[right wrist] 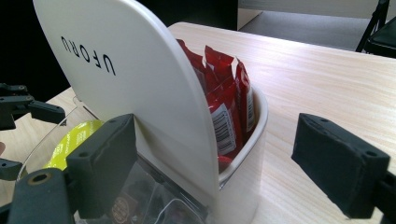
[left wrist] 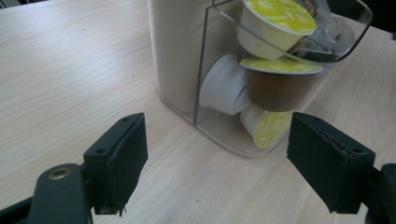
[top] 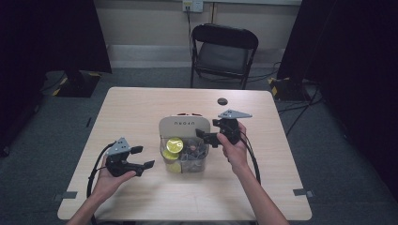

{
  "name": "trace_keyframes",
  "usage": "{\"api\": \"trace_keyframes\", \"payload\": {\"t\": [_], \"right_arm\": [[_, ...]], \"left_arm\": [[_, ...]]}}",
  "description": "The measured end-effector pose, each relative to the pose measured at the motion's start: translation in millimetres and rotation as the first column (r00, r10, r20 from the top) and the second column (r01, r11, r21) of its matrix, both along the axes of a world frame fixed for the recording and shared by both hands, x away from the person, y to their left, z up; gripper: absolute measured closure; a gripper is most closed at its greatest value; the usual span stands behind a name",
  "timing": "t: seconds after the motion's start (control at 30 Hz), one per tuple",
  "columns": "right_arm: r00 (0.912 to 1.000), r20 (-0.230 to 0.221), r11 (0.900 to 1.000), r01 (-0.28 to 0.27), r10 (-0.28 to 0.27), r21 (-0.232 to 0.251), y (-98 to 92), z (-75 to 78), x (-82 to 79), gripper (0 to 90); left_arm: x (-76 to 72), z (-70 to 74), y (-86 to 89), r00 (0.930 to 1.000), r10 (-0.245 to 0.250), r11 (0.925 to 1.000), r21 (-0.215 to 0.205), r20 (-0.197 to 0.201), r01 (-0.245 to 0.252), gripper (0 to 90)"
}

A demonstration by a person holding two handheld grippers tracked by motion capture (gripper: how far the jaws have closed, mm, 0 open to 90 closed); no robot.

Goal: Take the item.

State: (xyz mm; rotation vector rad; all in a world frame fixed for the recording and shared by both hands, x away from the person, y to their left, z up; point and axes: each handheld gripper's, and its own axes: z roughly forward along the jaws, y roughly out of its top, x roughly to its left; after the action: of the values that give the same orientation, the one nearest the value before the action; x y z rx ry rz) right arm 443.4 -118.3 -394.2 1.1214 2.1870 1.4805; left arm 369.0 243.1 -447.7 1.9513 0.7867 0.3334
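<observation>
Forearms come in from the bottom edge of the high view, each hand holding a gripper over a light wood table (top: 141,197). Folding chair (top: 224,51) stands behind the table on grey carpet, dark curtains at both sides. Mid-table sits a holder (top: 184,145) with a cream back panel marked UFORU and a clear front bin. Left gripper (top: 142,157) is held just left of the holder, jaws spread wide with nothing between them, pointing at the clear bin. Right gripper (top: 205,136) is up at the holder's right rear, jaws also wide apart, nothing held; in the right gripper view its jaws straddle the cream panel's edge (contact with the panel unclear). Red packets (right wrist: 229,100) stand upright in the cream rear compartment behind the panel. Coffee pods (left wrist: 275,28) are piled in the clear front bin: one with a yellow-green lid on top, a brown one with a yellow-green lid under it, a white one beside that, another lying at the bottom. Small dark round thing (top: 222,101) lies on the table beyond the holder, well apart.
</observation>
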Motion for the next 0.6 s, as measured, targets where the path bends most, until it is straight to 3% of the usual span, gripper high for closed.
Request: {"api": "trace_keyframes", "payload": {"t": [0.17, 0.5, 0.6], "right_arm": [[0.9999, -0.008, 1.0, -0.009, 0.009, 0.002, 0.5, -0.9, 1.4, 12.0], [1.0, 0.004, 1.0, 0.007, -0.007, -0.011, -1.5, 0.5, 0.1, 11.1], [1.0, 0.003, 1.0, 0.008, -0.008, -0.013, -3.2, -0.2, -0.1, 11.3]], "left_arm": [[-2.0, 5.4, -8.1, 0.9995, -0.029, 0.9995, 0.015, 0.011, 0.029, 20.1], [-1.7, 25.8, -21.1, 0.9977, -0.062, 0.9974, -0.035, 0.029, 0.063, 24.6], [2.5, 38.0, -29.9, 0.9959, -0.081, 0.9957, -0.04, 0.039, 0.083, 24.7]]}}
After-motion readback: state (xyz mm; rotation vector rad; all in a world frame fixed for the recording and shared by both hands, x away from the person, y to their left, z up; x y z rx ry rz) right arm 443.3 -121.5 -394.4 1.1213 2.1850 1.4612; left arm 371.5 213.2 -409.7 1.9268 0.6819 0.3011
